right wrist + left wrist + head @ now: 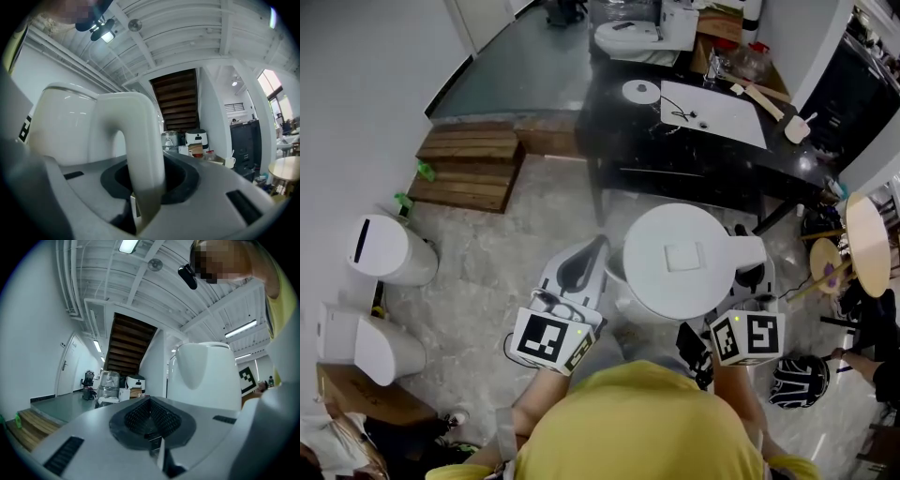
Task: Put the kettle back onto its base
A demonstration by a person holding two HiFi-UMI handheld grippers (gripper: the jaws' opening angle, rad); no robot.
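White plastic electric kettle (pixel 684 262) with a flat round lid is up in the air over the grey marbled floor (pixel 487 281), just in front of the person's yellow shirt and on the near side of the black counter (pixel 619 141). It isn't touching the counter.

Right gripper (pixel 748 281) fingers are clamped on the kettle's curved white handle (pixel 140 154). In the right gripper view the handle runs straight down between them and the kettle body sits to the left.

Left gripper (pixel 595 251) is just left of the kettle and not touching it. Its fingers look closed together at the tips with nothing between them. The left gripper view shows the kettle's side to the right.

A small round white disc-shaped base (pixel 640 91) sits on the counter, well apart from the kettle, beside a white rectangular board (pixel 717 112). A wooden spatula (pixel 759 94) lies at the right end of the counter.

Stacked wooden pallets (pixel 469 169) are on the floor to the left.
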